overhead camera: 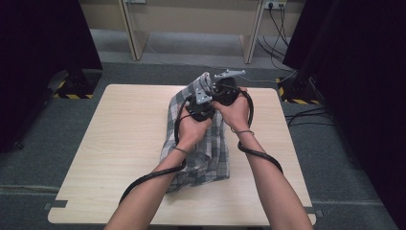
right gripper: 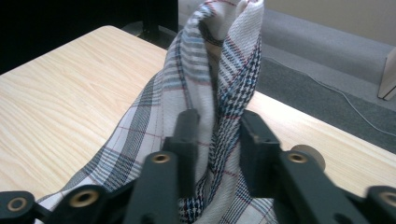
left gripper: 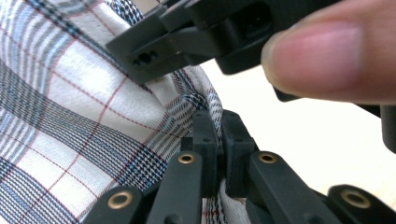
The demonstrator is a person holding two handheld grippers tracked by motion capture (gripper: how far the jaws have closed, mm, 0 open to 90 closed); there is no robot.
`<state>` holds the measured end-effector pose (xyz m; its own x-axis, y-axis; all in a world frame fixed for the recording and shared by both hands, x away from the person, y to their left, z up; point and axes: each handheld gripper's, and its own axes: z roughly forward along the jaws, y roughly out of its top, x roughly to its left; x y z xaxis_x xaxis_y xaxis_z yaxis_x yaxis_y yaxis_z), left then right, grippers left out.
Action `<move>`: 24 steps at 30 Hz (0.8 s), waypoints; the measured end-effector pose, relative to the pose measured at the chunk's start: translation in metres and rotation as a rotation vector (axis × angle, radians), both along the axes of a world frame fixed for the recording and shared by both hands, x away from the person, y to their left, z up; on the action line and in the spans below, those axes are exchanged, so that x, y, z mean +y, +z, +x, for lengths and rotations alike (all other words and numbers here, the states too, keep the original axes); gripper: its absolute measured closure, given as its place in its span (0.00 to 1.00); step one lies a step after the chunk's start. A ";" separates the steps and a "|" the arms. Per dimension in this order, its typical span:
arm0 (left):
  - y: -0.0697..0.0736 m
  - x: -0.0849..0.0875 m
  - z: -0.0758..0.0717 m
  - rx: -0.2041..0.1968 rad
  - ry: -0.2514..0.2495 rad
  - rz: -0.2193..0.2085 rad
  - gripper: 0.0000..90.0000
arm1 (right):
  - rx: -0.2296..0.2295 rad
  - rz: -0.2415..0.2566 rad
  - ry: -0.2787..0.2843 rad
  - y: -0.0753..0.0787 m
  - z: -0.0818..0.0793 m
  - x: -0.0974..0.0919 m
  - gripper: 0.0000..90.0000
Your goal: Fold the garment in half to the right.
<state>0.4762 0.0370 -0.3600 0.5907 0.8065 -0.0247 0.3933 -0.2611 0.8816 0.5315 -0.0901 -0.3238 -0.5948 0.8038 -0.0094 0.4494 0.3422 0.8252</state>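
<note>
The left gripper (left gripper: 218, 140) is clamping a fold of the plaid cloth (left gripper: 70, 121): in its own view the two black jaws are pressing nearly together with a thin ridge of fabric squeezed between them, and the cloth is spreading away from that pinch to the view's left. Just above that pinch the other gripper's dark body is crossing the picture, with a fingertip (left gripper: 322, 60) of the person resting on it.

The right gripper (right gripper: 215, 140) is standing around a bunched, upright ridge of the same cloth (right gripper: 219, 70). Its jaws are sitting partly apart with the fabric running up between them; the cloth is lying against the inner faces, but I cannot tell whether the pads are truly pressing on it.

From the high view the two grippers are meeting close together, the left gripper (overhead camera: 200, 103) just beside the right gripper (overhead camera: 225, 91), both over the far end of the cloth (overhead camera: 206, 158). The left hand (overhead camera: 191, 129) and the right hand (overhead camera: 237, 112) are gripping the tools, a black cable looping from each along the forearm.

The cloth is being lifted at its far end, where the grippers are, while the rest is trailing down and lying crumpled toward the near edge. It is lying on the table (overhead camera: 119, 143), about the middle of it. Beyond the far edge of the table, grey floor and wooden legs are showing.
</note>
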 end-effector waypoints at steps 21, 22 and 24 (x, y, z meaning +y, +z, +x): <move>0.008 0.015 -0.008 -0.015 -0.020 0.049 0.48 | 0.026 0.012 -0.072 -0.008 0.008 -0.008 0.95; 0.009 0.019 -0.010 -0.019 -0.020 0.049 0.46 | 0.028 0.011 -0.075 -0.009 0.009 -0.009 0.95; 0.011 0.028 -0.014 -0.025 -0.013 0.046 0.45 | 0.031 0.011 -0.084 -0.013 0.011 -0.010 0.95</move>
<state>0.4625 0.0651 -0.3488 0.6013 0.7985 0.0274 0.3673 -0.3068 0.8781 0.5420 -0.1002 -0.3364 -0.5248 0.8511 0.0167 0.5016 0.2934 0.8138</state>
